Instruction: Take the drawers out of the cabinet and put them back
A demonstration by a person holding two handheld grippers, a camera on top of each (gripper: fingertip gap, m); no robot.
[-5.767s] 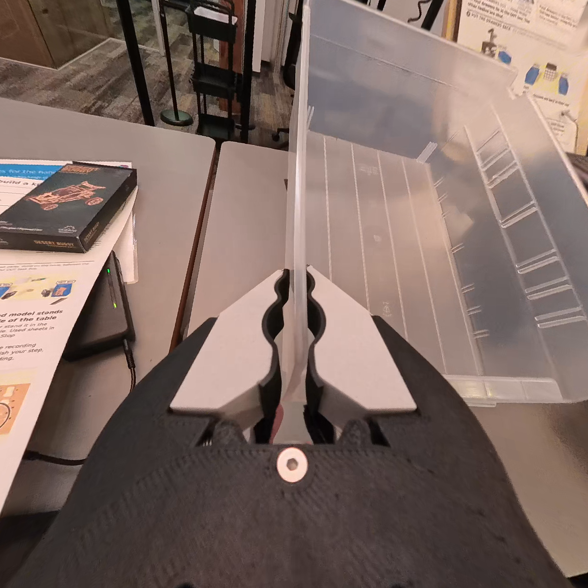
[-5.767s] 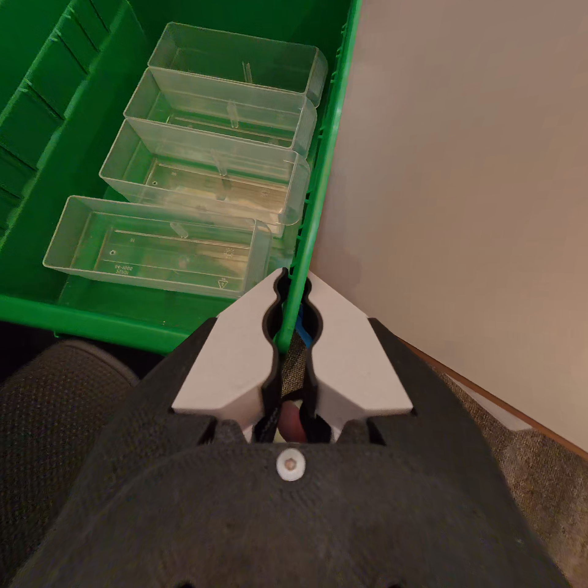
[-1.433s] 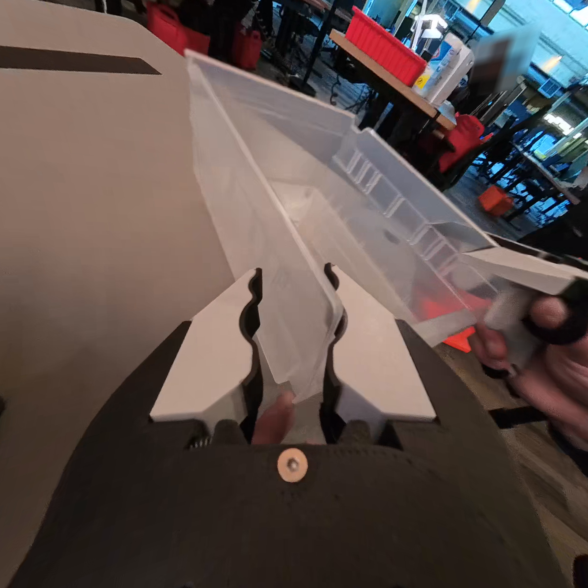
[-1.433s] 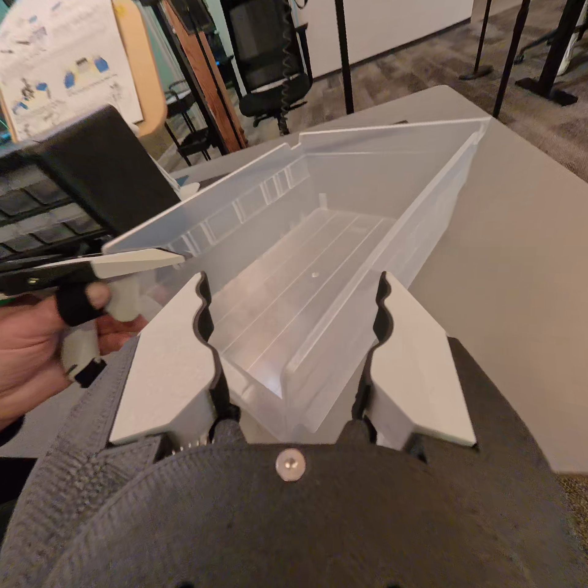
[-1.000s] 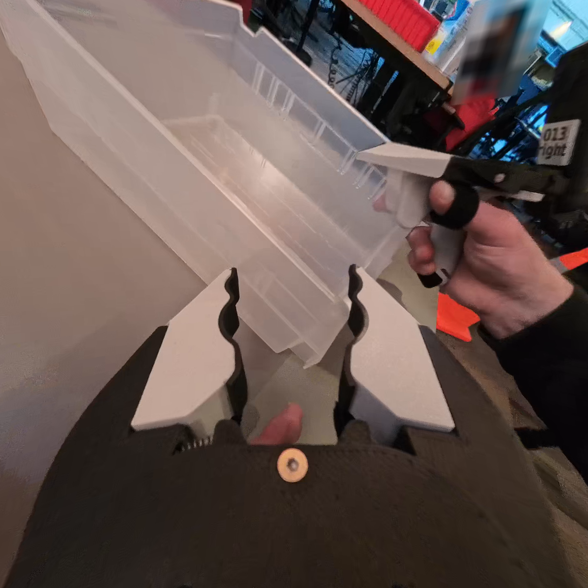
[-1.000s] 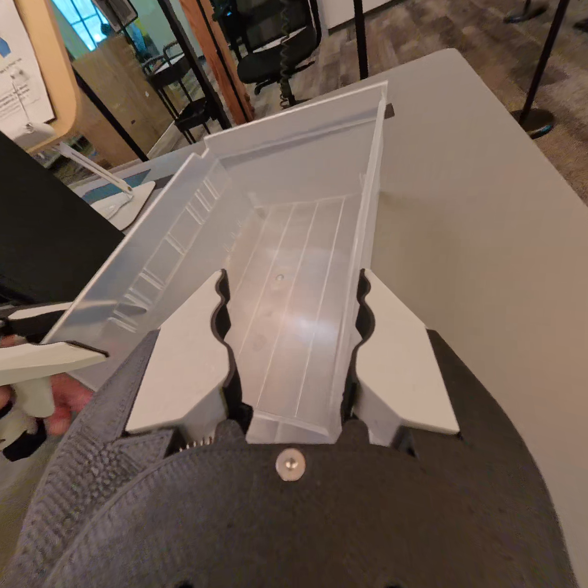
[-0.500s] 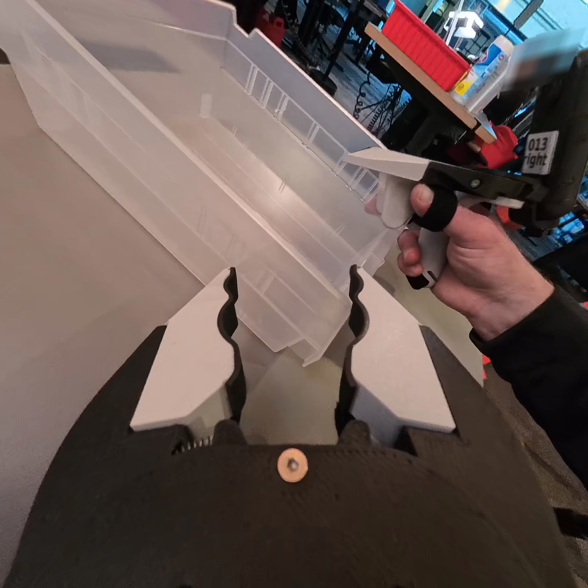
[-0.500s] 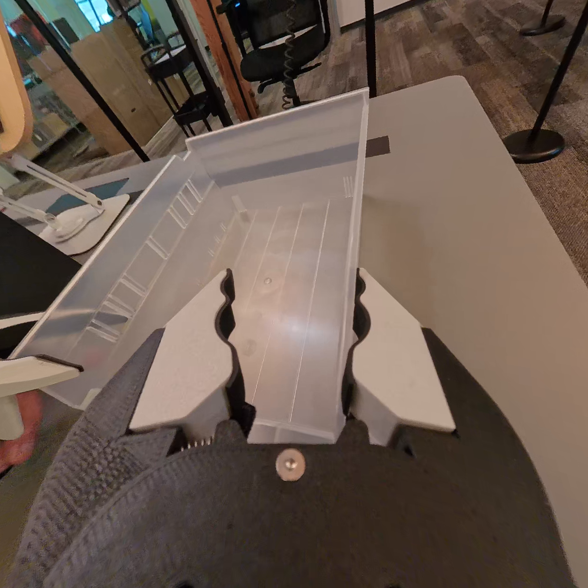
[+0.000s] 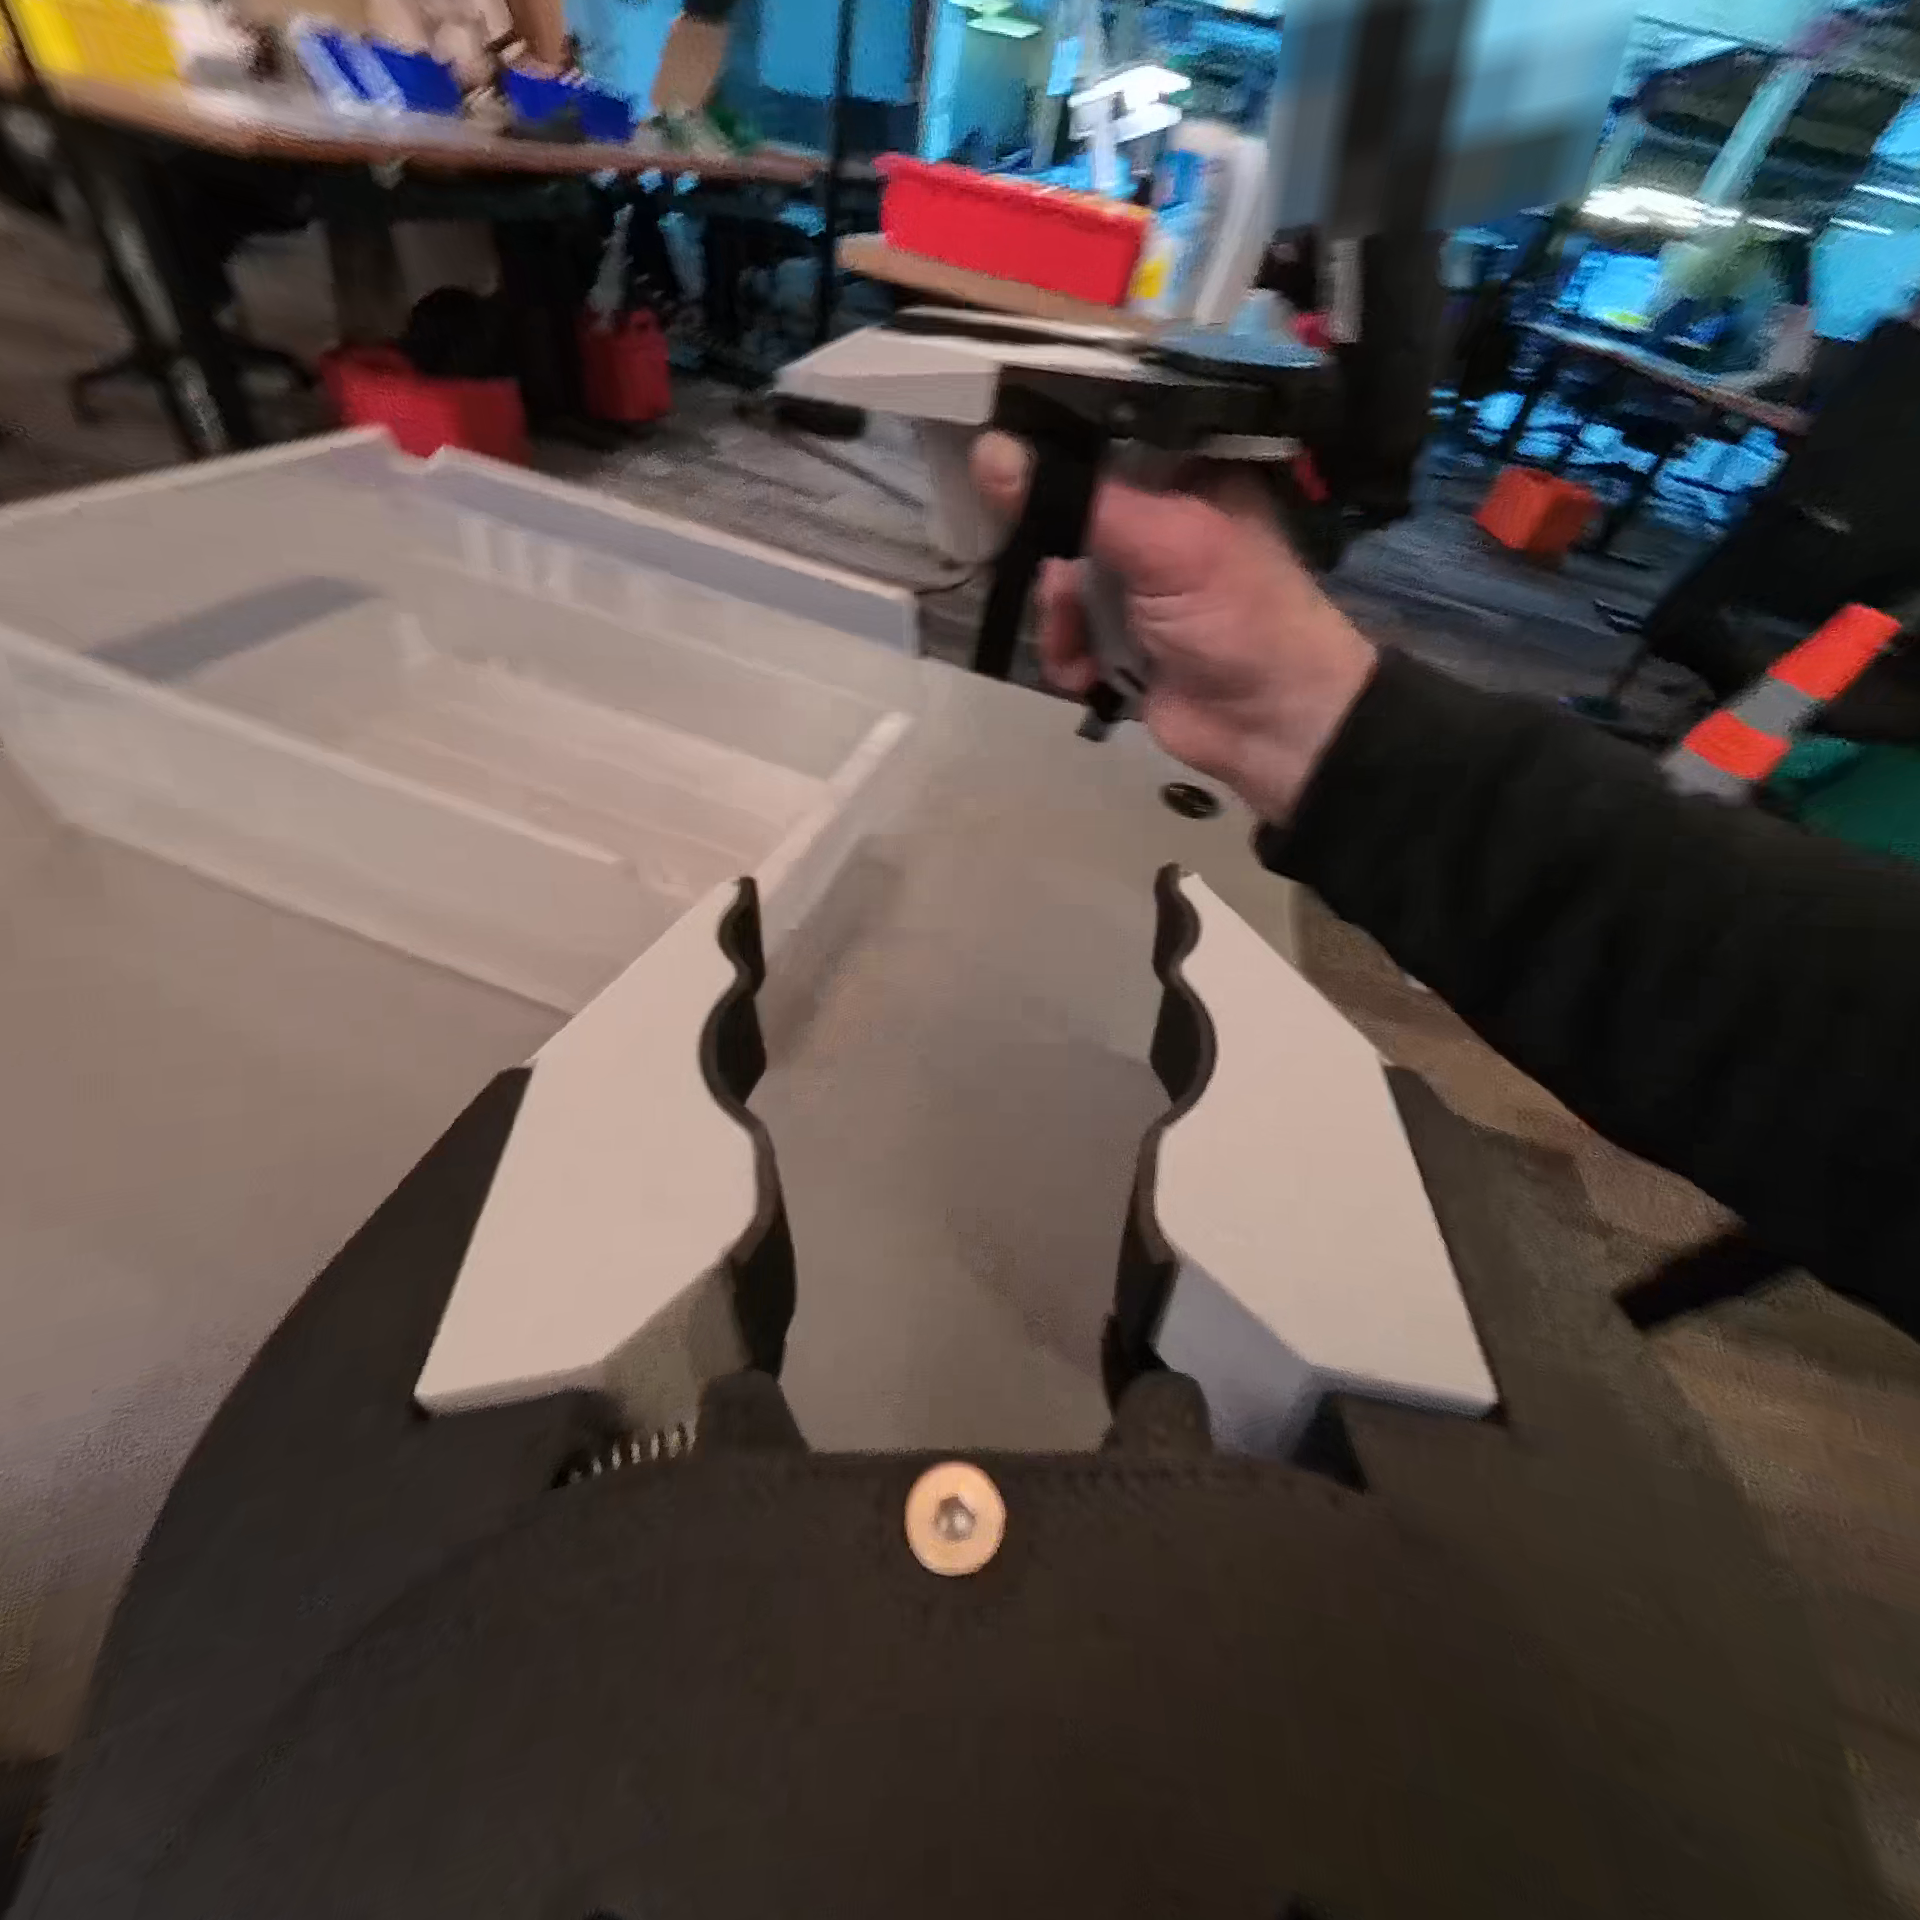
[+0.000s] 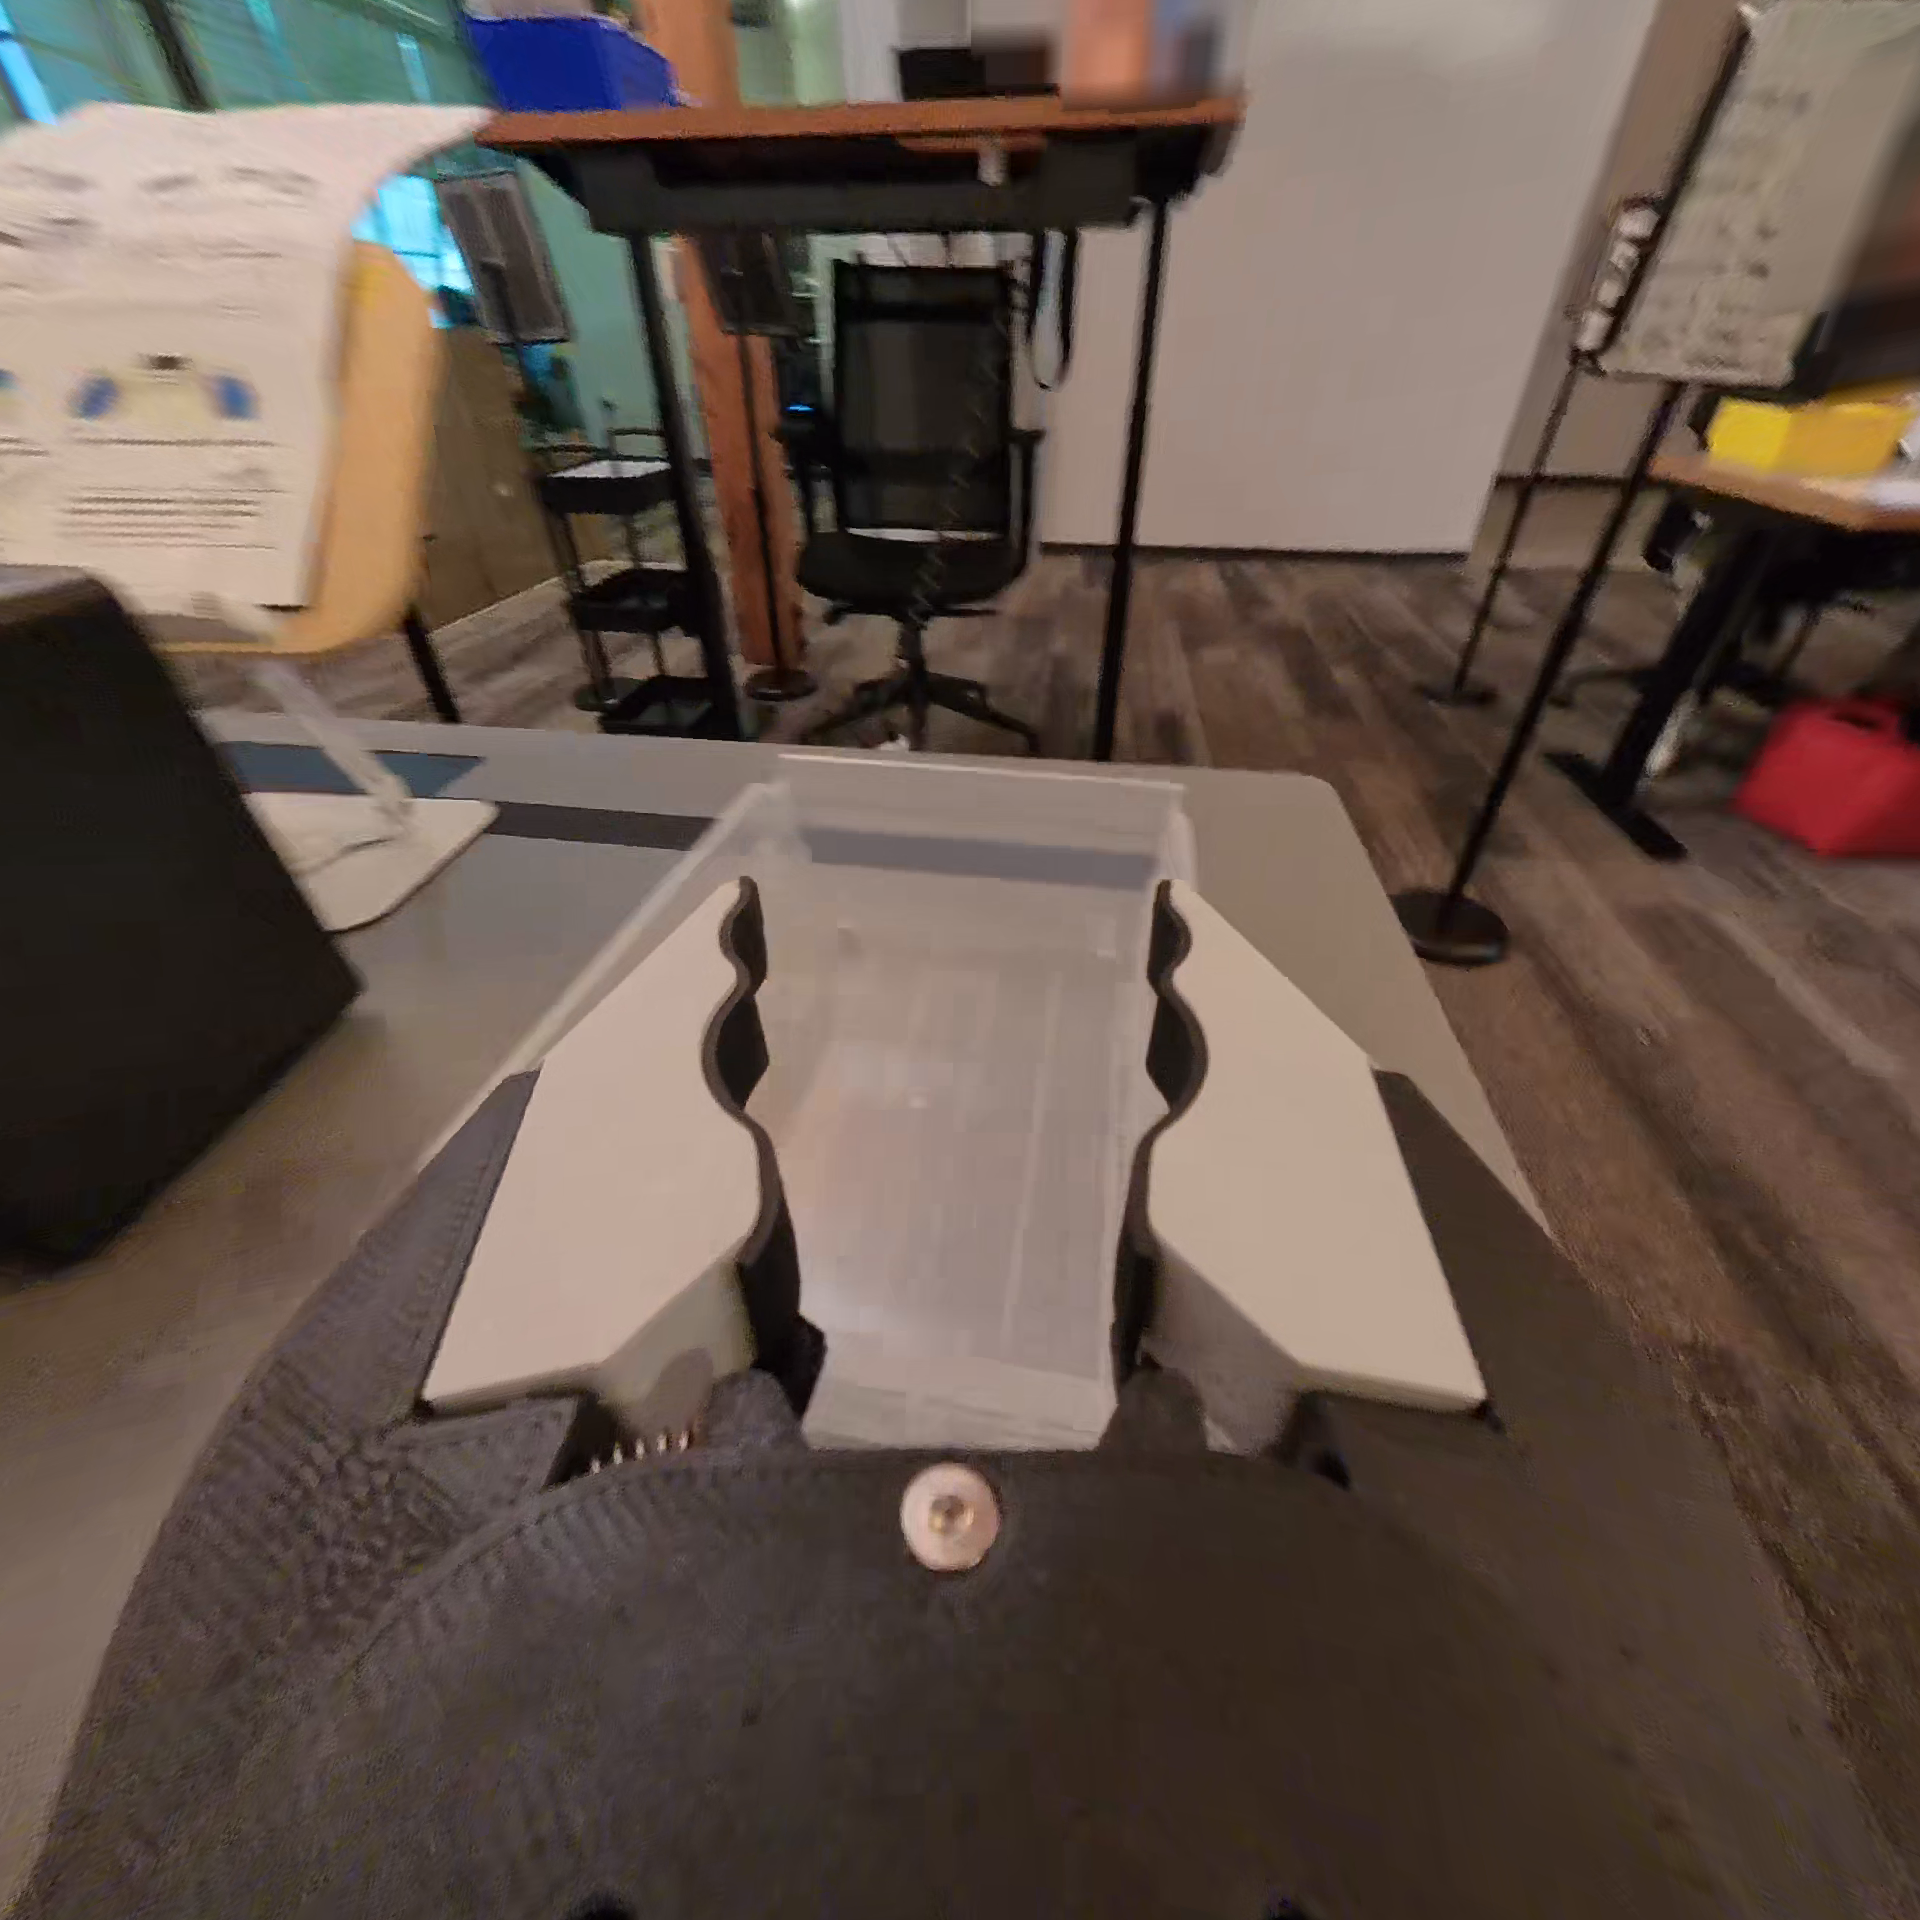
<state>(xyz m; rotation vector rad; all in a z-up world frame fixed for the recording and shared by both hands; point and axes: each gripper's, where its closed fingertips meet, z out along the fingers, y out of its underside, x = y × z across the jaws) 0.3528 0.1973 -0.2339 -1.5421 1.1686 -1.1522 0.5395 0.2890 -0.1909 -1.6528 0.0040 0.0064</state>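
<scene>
Spread right claw [image 10: 954, 904] frames clear drawer [image 10: 966, 1049].

Clear, colourless plastic drawer [image 10: 966, 1091] on a grey table [image 10: 1340, 935]; white gripper fingers [image 9: 613, 1174] with black pads; far red bin [image 9: 1008, 239].

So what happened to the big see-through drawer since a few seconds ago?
The left gripper let go of the clear drawer. Both grippers drew back, and the drawer now lies flat on the grey table. The right gripper is open too. The drawer is still empty.
</scene>
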